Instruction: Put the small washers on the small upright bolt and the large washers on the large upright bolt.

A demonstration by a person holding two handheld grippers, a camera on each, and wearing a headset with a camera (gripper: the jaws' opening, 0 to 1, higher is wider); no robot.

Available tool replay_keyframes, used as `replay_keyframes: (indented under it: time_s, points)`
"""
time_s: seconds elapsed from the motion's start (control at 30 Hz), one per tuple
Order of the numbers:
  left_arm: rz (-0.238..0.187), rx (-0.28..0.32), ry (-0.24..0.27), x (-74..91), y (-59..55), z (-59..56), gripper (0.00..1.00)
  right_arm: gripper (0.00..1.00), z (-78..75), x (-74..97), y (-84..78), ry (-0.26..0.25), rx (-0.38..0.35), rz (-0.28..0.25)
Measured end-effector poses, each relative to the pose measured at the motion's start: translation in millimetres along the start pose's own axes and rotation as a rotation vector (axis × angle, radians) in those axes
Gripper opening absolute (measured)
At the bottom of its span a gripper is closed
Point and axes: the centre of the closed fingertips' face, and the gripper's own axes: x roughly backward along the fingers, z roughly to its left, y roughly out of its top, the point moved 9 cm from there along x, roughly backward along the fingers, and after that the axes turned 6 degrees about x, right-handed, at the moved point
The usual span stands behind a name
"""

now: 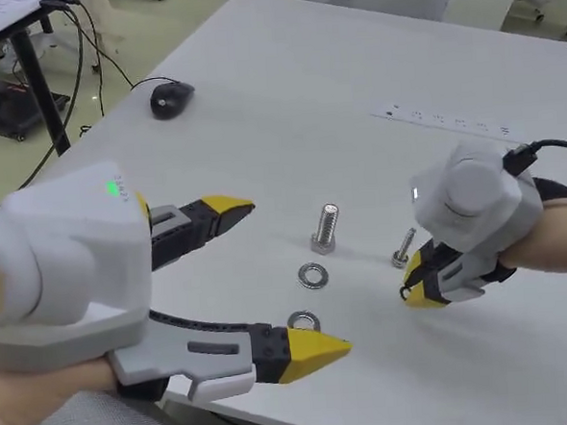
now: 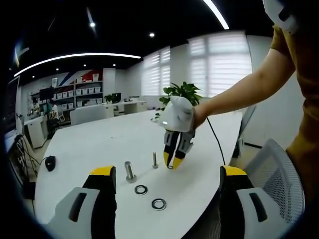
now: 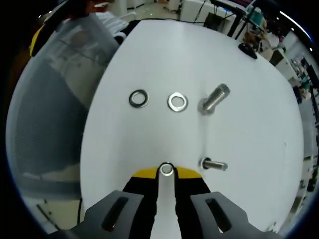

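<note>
On the white surface [image 1: 286, 97] the large bolt [image 1: 328, 227] stands upright, with the small bolt [image 1: 403, 248] near it at 4 o'clock. One washer [image 1: 312, 275] lies at the large bolt's 6 o'clock, and a second washer [image 1: 303, 321] lies farther that way. The left tool [image 1: 297, 276], jaws wide apart, enters from 8 o'clock. The right tool [image 1: 419, 296], tips close together, is at the small bolt's 6 o'clock. A mouse [image 1: 172, 99] lies at 11 o'clock.

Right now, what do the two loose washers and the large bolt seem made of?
Loose washers: probably steel, silver-grey and glossy, with bright glints on the rings. Large bolt: probably steel too, perhaps plated, with a silvery shine along its shank.
</note>
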Motion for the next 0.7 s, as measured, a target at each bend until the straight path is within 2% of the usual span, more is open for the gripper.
replay_keyframes:
  time_s: [0.33, 0.7]
  points:
    - [0.005, 0.006, -0.004, -3.8, -1.5, -0.2, 0.85, 0.12, -27.2, 23.9, -10.7, -0.076, -0.042, 0.005]
    - [0.009, 0.014, 0.002, -5.1, -3.5, 3.5, 0.85, 0.12, -46.2, 32.4, -0.3, -0.107, -0.023, -0.003]
